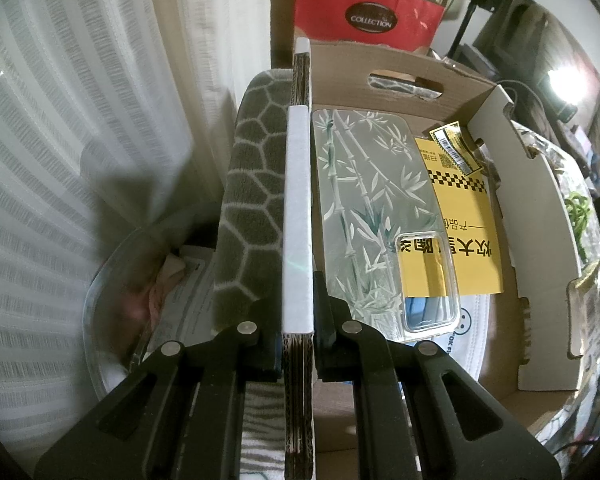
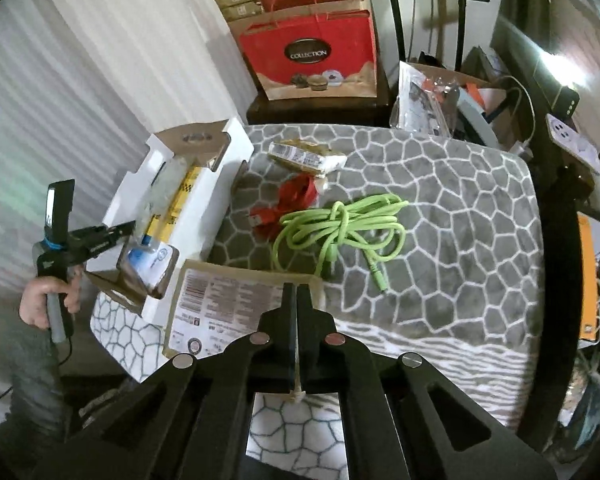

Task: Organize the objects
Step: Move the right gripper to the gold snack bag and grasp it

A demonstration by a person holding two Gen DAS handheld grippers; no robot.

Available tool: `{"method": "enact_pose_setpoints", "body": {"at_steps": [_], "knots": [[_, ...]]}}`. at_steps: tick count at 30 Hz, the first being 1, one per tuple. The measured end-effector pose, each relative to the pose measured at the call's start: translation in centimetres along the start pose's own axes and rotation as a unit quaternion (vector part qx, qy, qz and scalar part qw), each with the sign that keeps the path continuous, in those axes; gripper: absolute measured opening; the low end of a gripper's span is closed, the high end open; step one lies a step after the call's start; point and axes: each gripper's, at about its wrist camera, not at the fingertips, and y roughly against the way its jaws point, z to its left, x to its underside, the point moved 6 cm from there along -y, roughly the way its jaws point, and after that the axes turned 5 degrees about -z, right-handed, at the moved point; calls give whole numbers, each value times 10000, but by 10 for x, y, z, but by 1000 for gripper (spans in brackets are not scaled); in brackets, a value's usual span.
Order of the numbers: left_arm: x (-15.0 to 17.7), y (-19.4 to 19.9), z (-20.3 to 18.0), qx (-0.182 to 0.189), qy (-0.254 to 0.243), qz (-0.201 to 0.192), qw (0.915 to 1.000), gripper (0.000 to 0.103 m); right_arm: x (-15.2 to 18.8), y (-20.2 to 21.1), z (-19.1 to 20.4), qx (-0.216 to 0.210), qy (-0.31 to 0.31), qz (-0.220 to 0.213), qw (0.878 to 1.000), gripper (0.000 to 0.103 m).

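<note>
My left gripper (image 1: 298, 280) is shut on the left wall (image 1: 298, 208) of a white cardboard box (image 2: 204, 200). Inside the box lie a clear phone case with a bamboo print (image 1: 364, 200) and a yellow packet (image 1: 460, 208). My right gripper (image 2: 297, 300) is shut on the edge of a flat beige package with a printed label (image 2: 228, 304), held just above the grey patterned blanket (image 2: 440, 208). A green cable (image 2: 340, 228), a red cable (image 2: 296, 200) and a small wrapped packet (image 2: 306, 156) lie on the blanket beside the box. The left gripper also shows in the right wrist view (image 2: 120, 230).
A red gift bag (image 2: 308, 56) stands behind the blanket-covered surface. A curtain (image 2: 80, 80) hangs at the left. A cluttered box of items (image 2: 440, 92) and a monitor (image 2: 540, 40) sit at the back right. A clear bin (image 1: 140, 300) is left of the box.
</note>
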Motion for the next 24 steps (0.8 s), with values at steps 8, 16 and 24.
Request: {"method": "enact_pose_setpoints", "body": {"at_steps": [8, 16, 24], "knots": [[0, 0, 1, 0, -2, 6, 10000, 10, 17, -18, -5, 81, -70, 342, 9994, 55], [1, 0, 1, -3, 7, 4, 10000, 10, 49, -56, -6, -357, -470, 793, 9951, 55], [1, 0, 0, -5, 13, 2, 10000, 10, 53, -67, -2, -561, -616, 793, 9934, 28]]}}
